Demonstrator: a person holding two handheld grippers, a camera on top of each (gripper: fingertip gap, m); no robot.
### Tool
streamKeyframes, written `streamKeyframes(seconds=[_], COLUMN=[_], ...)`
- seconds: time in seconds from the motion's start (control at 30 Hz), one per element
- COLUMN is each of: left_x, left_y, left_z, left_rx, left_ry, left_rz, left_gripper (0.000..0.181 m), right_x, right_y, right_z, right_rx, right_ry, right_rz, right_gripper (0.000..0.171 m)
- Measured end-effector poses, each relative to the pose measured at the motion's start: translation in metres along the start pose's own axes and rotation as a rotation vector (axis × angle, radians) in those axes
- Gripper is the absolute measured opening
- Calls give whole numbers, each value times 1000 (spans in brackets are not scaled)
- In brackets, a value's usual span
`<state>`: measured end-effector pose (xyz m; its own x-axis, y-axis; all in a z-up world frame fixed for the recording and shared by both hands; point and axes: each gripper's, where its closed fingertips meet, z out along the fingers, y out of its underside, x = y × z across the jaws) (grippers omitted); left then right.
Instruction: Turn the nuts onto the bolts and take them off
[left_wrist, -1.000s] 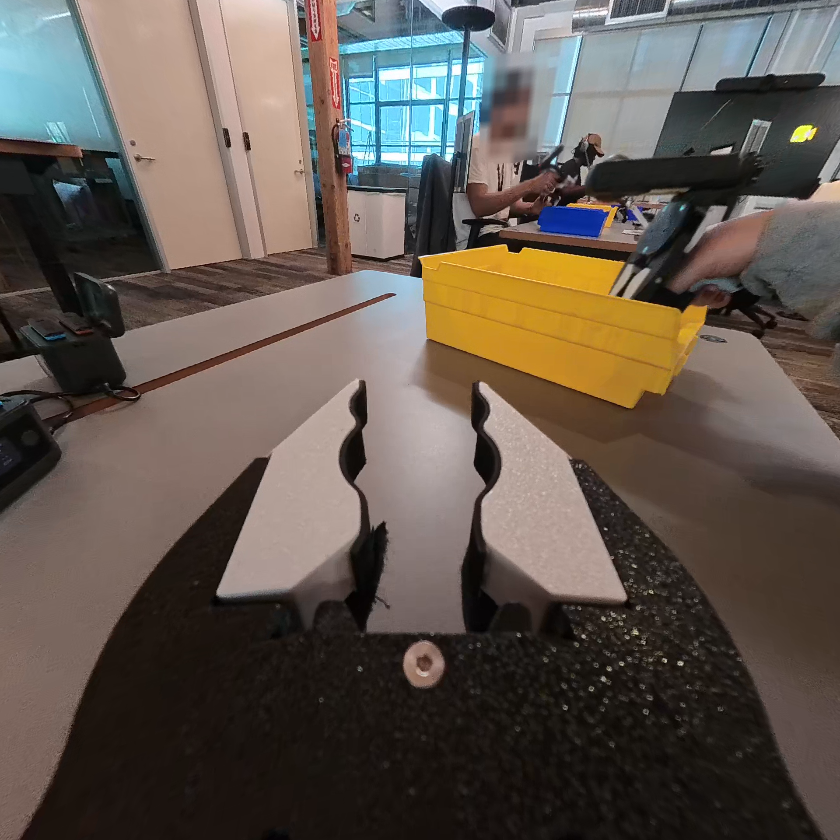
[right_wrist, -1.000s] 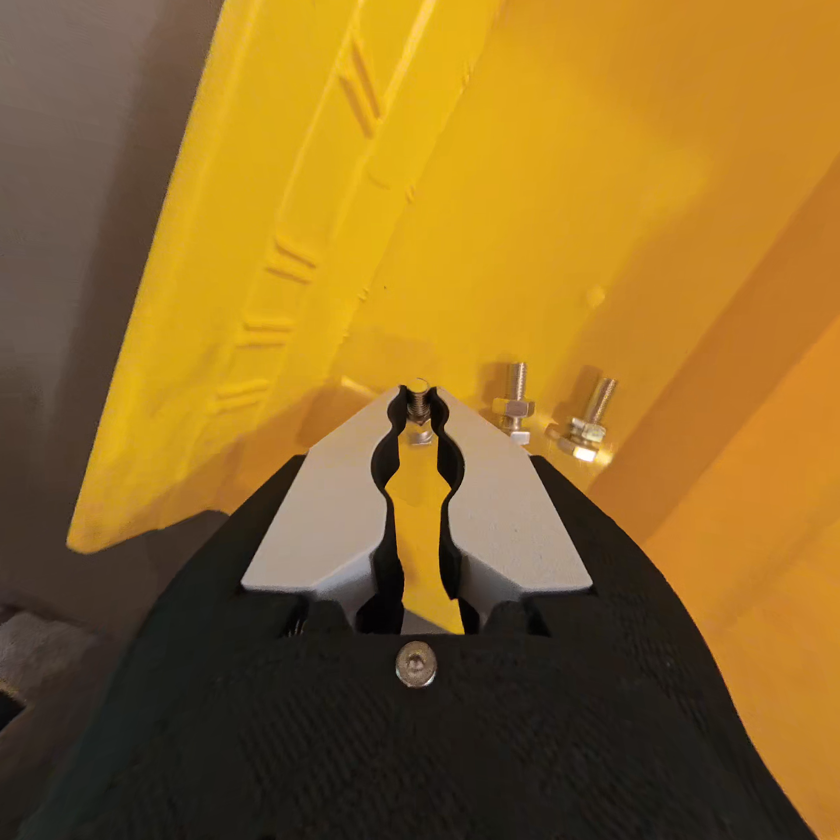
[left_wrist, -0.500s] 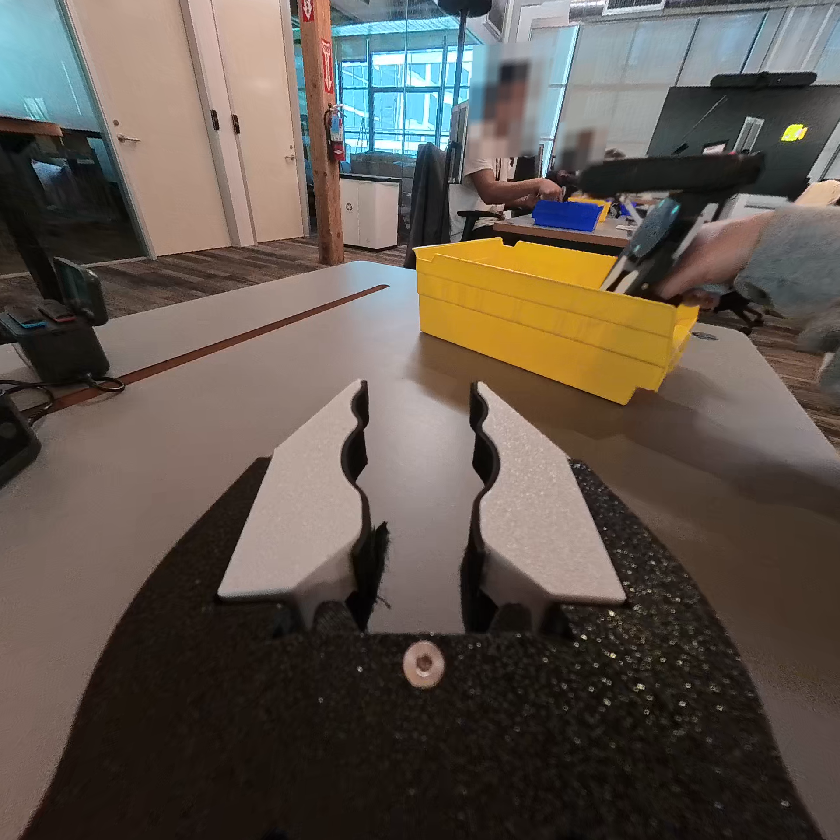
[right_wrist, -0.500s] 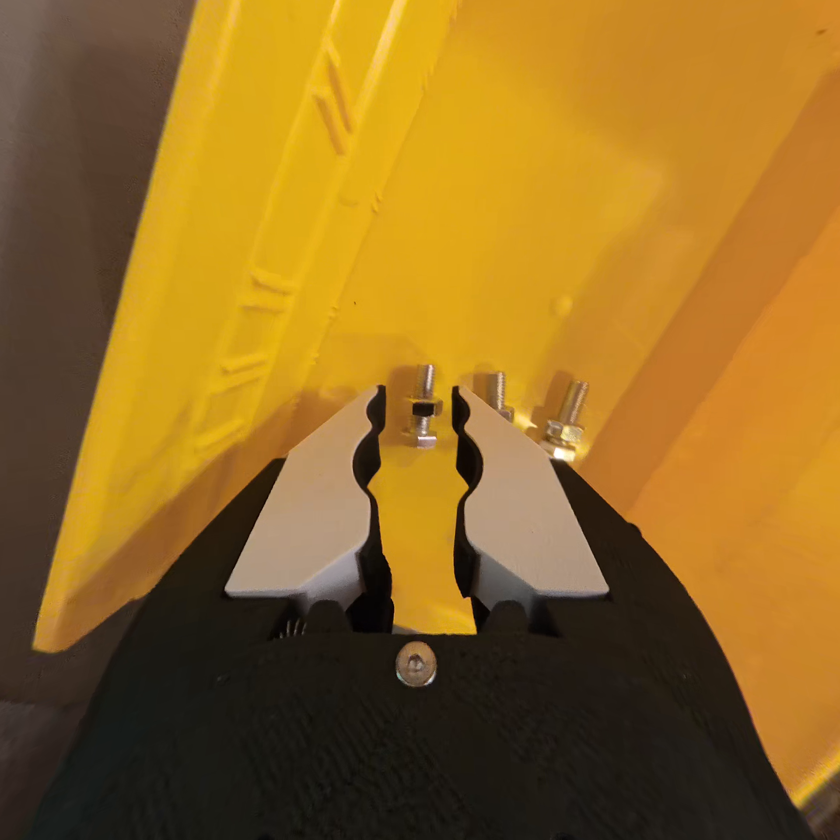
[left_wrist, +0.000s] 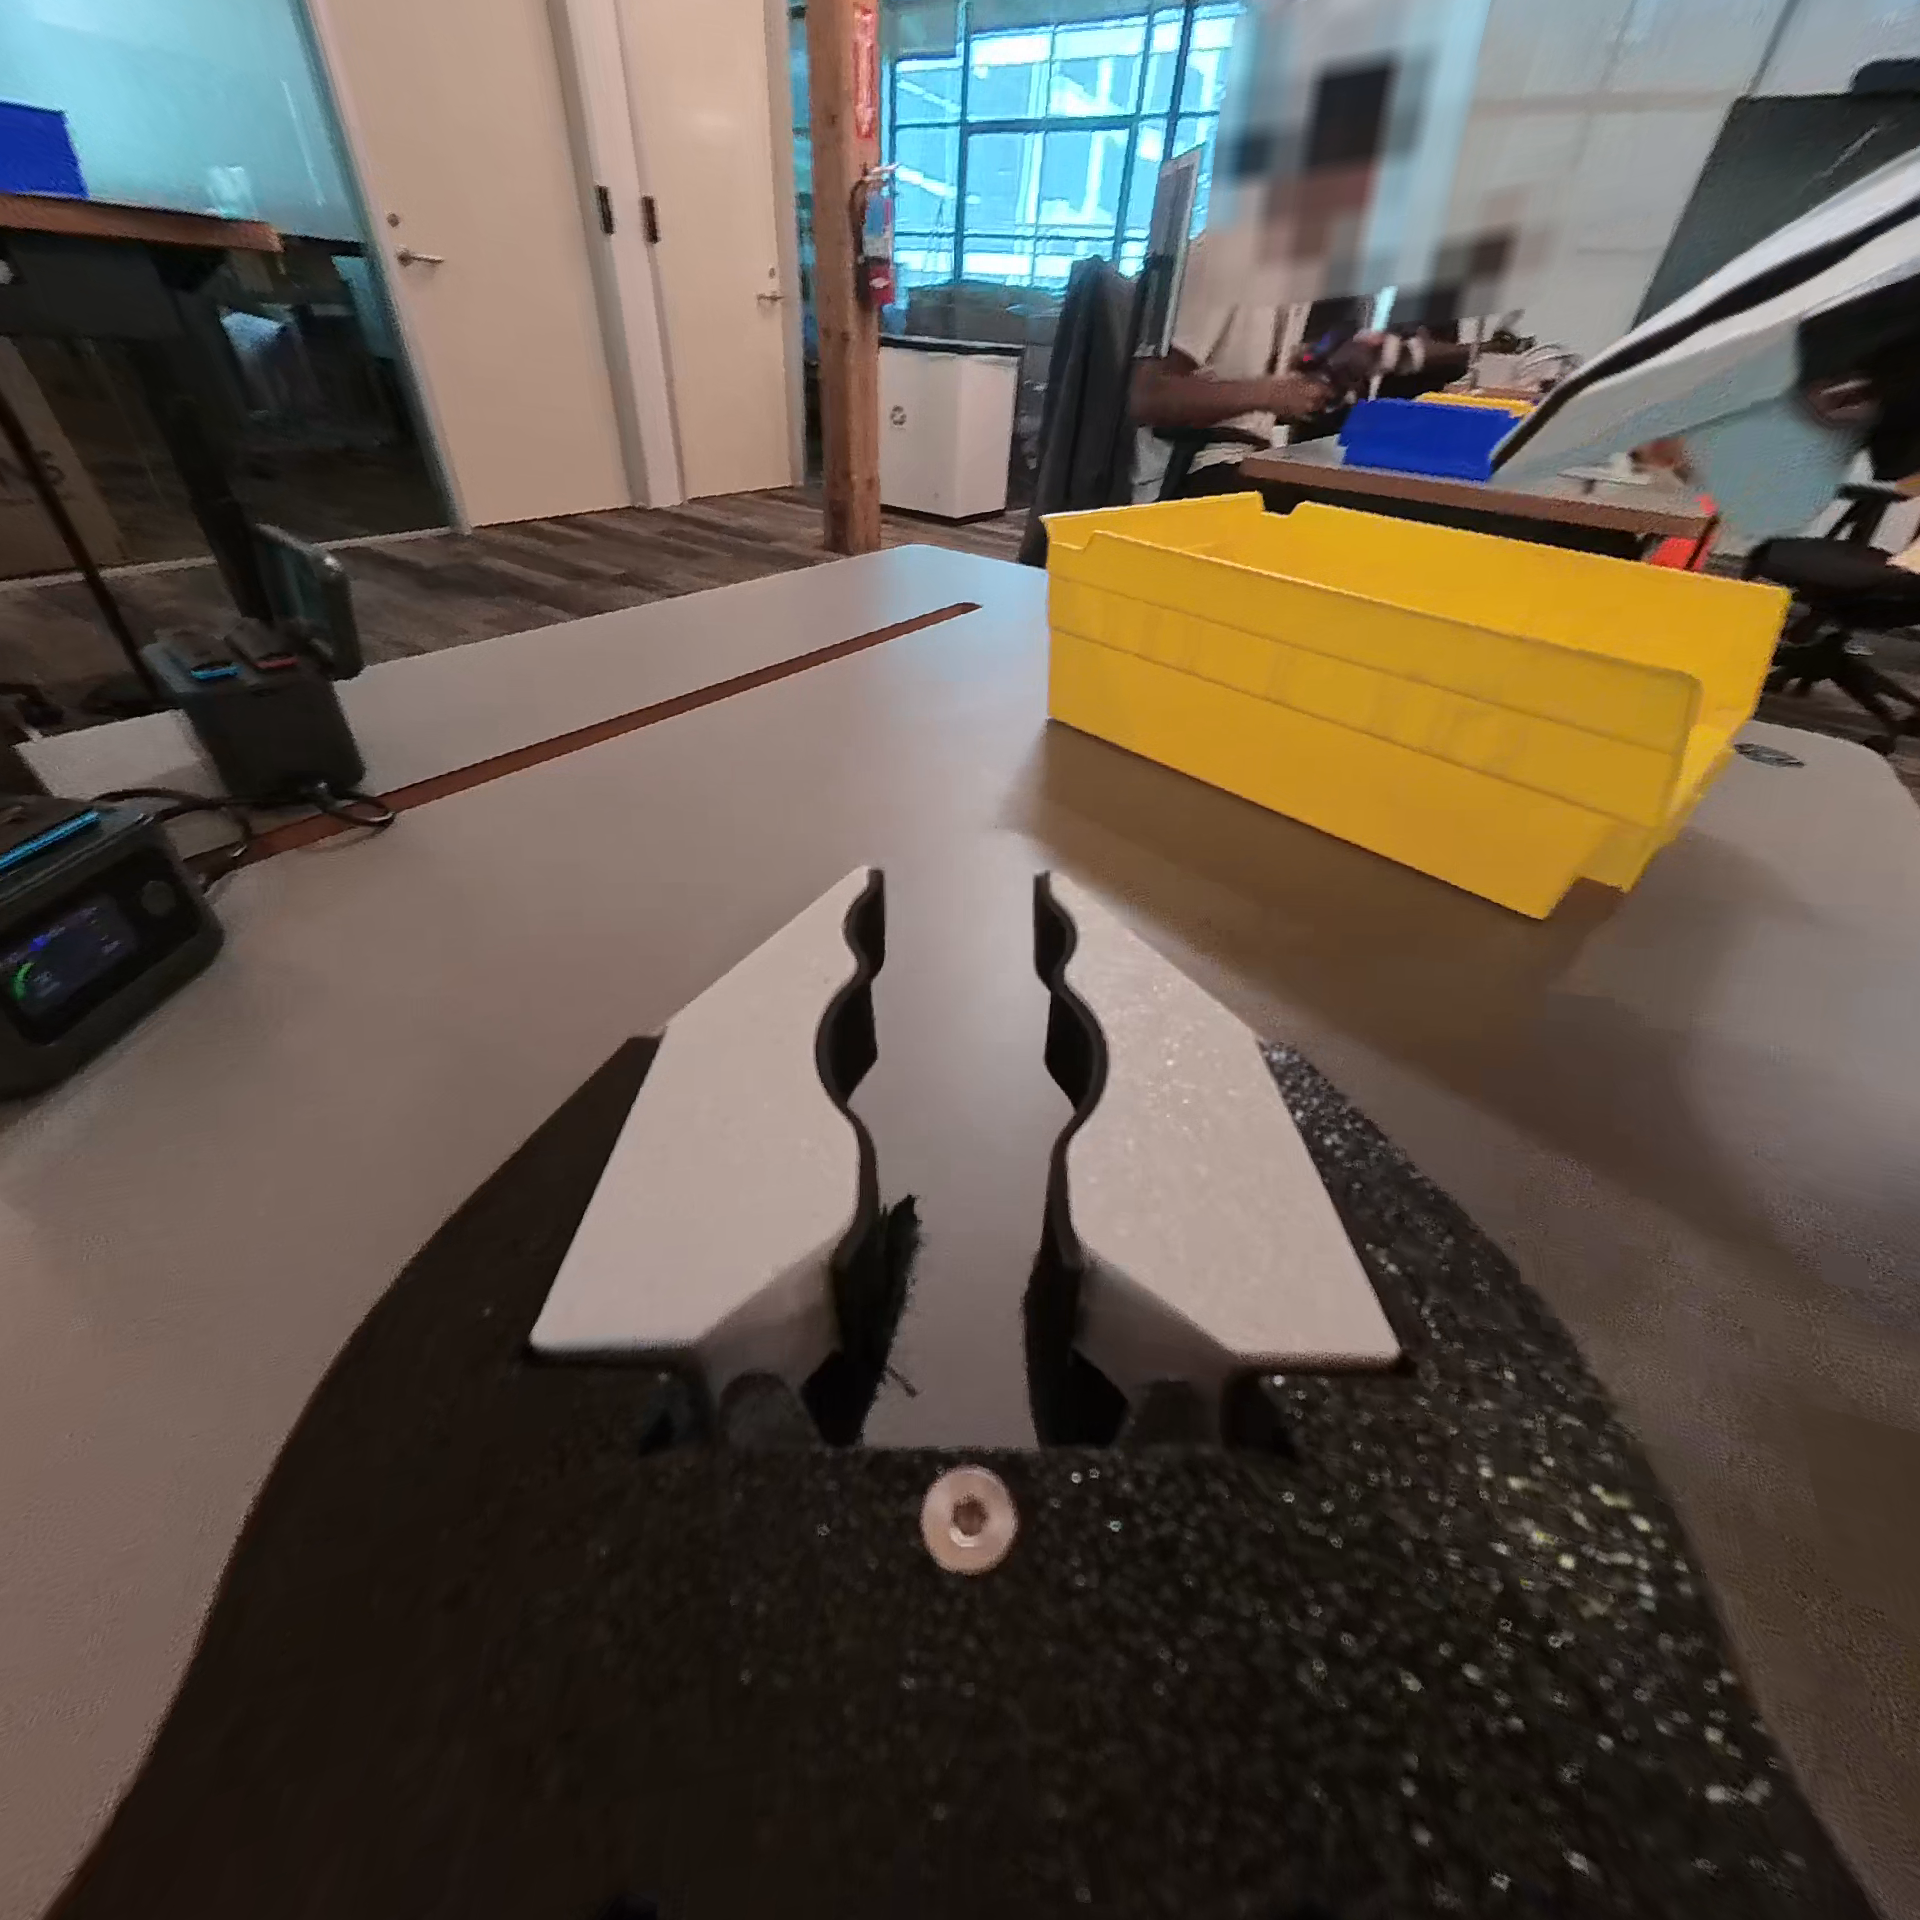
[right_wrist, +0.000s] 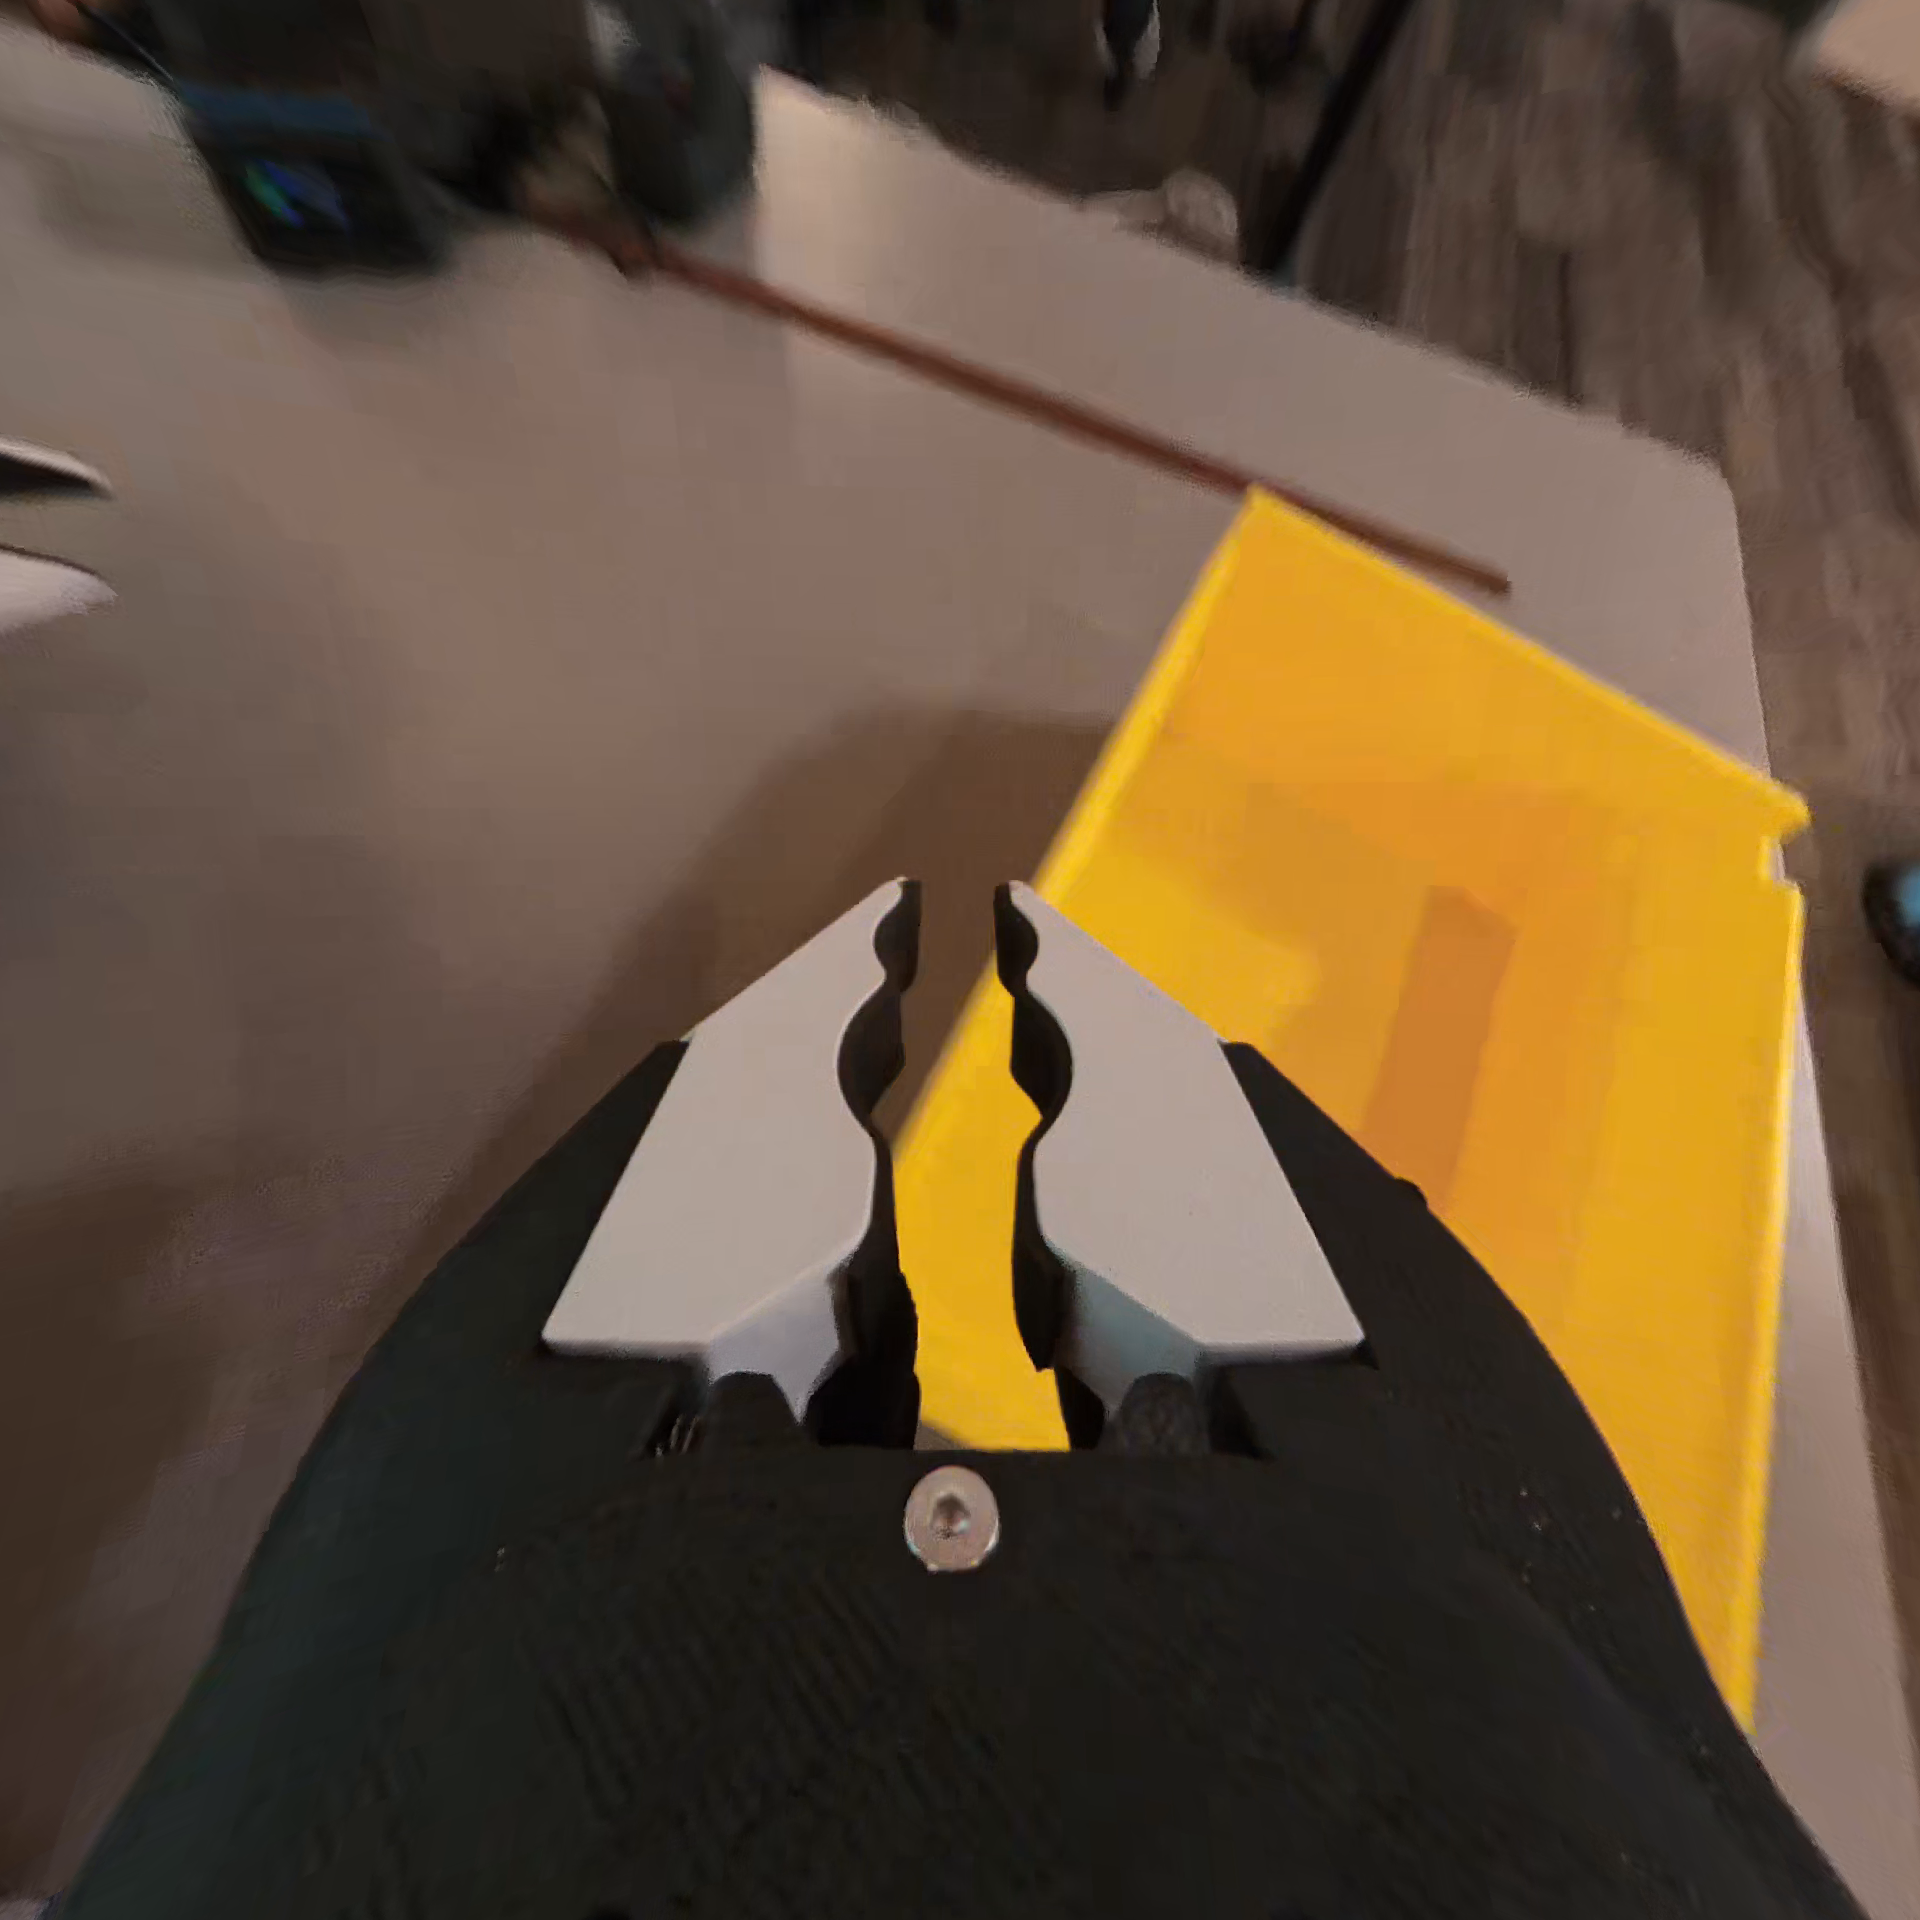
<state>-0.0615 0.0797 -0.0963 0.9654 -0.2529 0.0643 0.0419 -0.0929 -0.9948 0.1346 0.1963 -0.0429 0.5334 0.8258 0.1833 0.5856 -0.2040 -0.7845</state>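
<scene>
The yellow bin (left_wrist: 1351, 717) stands on the grey table (left_wrist: 623, 935), ahead and to the right of my left gripper (left_wrist: 956, 914). That gripper is open, empty and low over the table. My right gripper (right_wrist: 956, 896) is above the bin's near left corner, its jaws a little apart with nothing between them. The bin (right_wrist: 1455, 935) lies below it to the right. Its inside is blurred and no bolts or nuts can be made out. The right gripper also shows as a blurred grey shape at the upper right of the left wrist view (left_wrist: 1714, 343).
Black devices with cables (left_wrist: 260, 717) and a small black box with a screen (left_wrist: 83, 956) sit at the table's left. A brown seam (left_wrist: 675, 707) crosses the table. A person sits at a far desk with a blue bin (left_wrist: 1423, 436). Some 25 cm of space lies between my two pairs of fingers.
My right gripper opened and let go of a bolt with a nut in the bin. It then rose out of the bin and its jaws narrowed. My left gripper shifted slightly.
</scene>
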Motion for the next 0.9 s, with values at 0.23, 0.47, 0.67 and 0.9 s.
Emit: streamKeyframes(seconds=[0.23, 0.47, 0.67, 0.9], left_x=[-32, -47, -44, -39], left_y=[5, 3, -2, -2], left_z=[-2, -4, -7, -5], left_rx=[-29, -14, 21, 11], left_ry=[-198, -296, -330, -334], left_rz=[-45, -41, 35, 105], left_gripper=[0, 0, 0, 0], right_x=[-91, -121, -120, -141], right_y=[-46, -45, -56, -59], right_z=[42, 102, 106, 86], right_rx=[341, 548, 692, 832], right_ry=[-150, -18, 67, 44], right_rz=[-72, -160, -174, -299], right_gripper=[9, 9, 5, 0])
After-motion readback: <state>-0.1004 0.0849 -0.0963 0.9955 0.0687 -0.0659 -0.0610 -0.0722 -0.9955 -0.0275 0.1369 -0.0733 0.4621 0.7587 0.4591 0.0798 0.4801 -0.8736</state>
